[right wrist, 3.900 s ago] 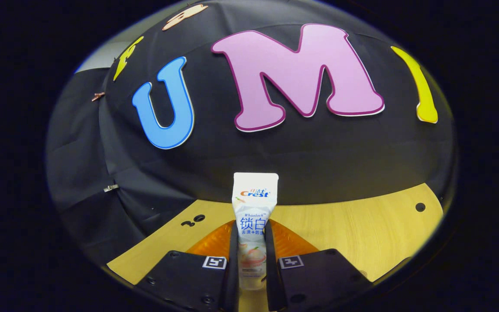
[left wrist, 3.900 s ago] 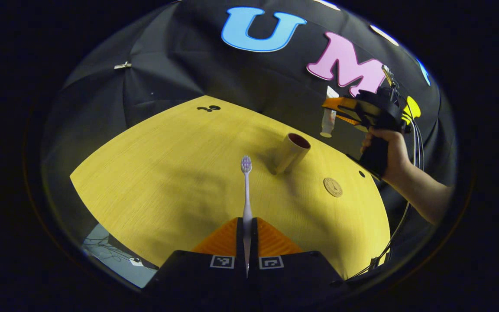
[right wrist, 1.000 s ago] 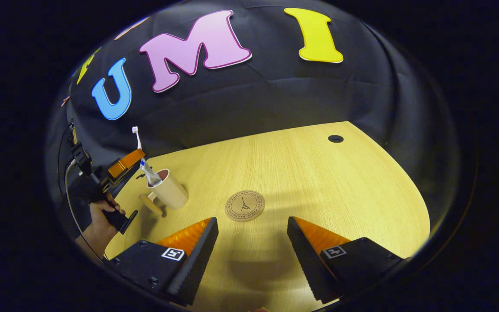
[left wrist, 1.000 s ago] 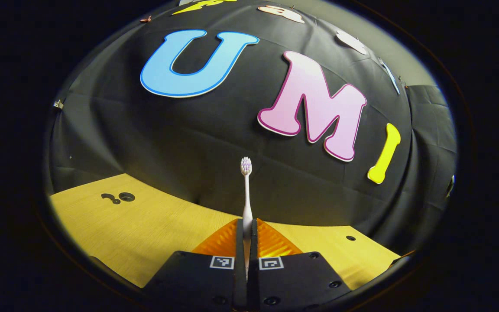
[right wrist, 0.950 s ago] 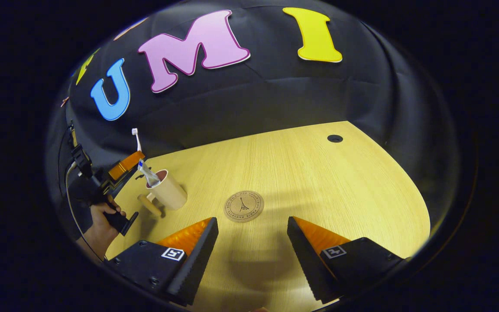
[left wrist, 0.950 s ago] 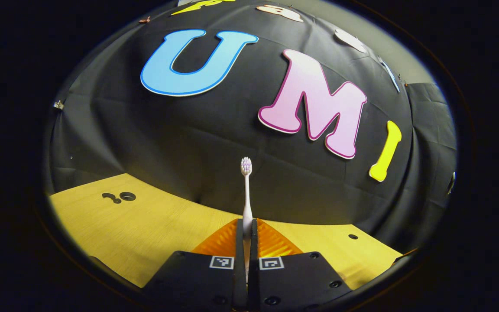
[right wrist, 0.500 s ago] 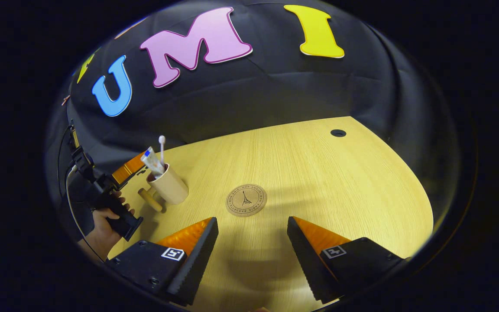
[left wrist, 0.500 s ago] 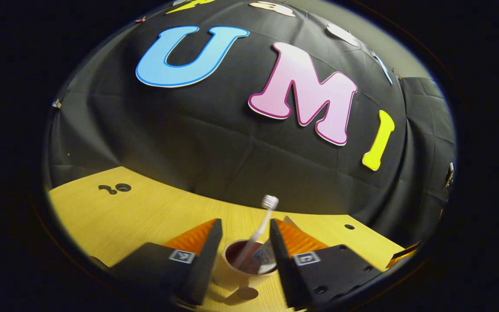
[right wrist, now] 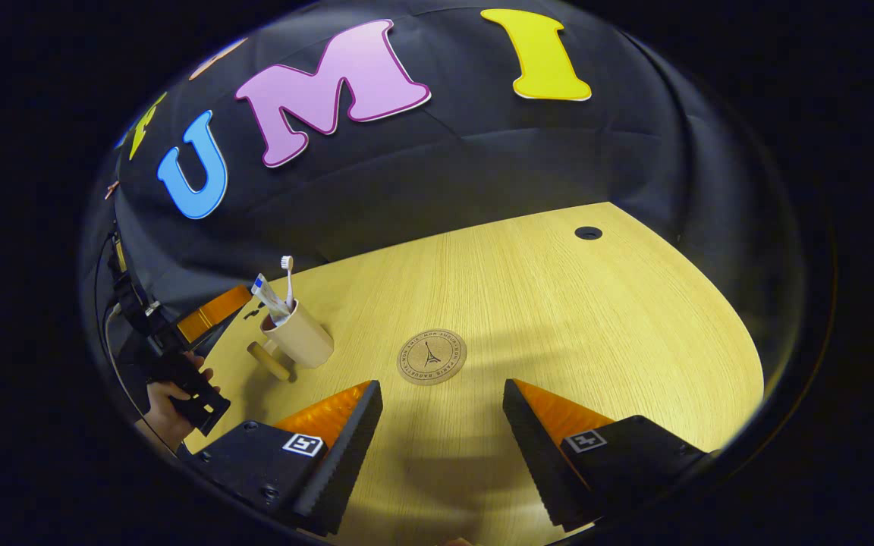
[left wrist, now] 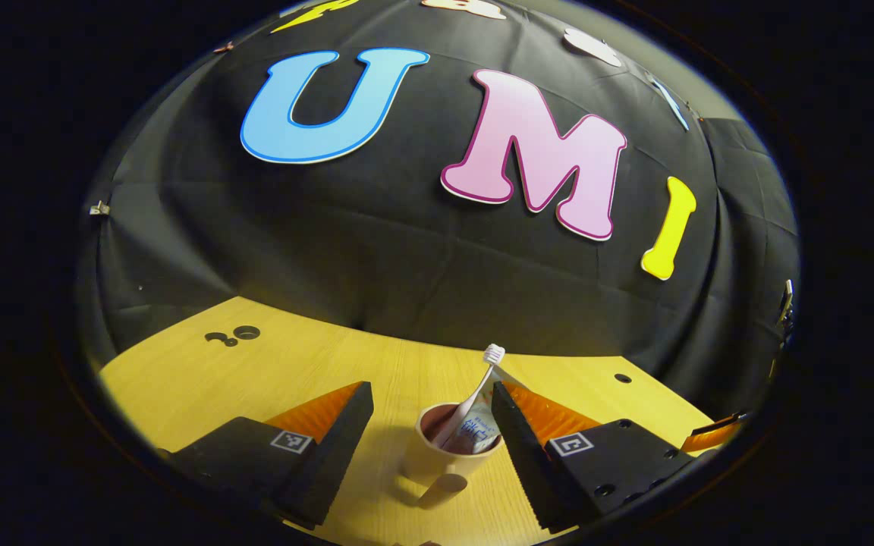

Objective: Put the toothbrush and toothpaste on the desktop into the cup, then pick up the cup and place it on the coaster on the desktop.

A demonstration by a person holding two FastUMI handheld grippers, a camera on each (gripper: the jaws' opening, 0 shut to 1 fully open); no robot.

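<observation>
Toothbrush [left wrist: 482, 383] is now sitting in the cup [left wrist: 444, 455] beside the toothpaste [left wrist: 476, 432], released since a second ago. Left gripper [left wrist: 429, 432] is standing wide open, fingers flanking the cup; contact is hard to judge from this angle. Right gripper [right wrist: 443, 440] is hanging wide open over the desktop [right wrist: 558, 303], empty, with the coaster [right wrist: 432, 356] just ahead and well apart from the cup.

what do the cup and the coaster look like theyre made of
Cup: looks like matte beige ceramic or plastic, smooth with no shine, darker reddish inside; which one is unclear. Coaster: probably wood or cork, a flat tan disc with a dark printed or engraved design, close in tone to the wood-grain desktop.
</observation>
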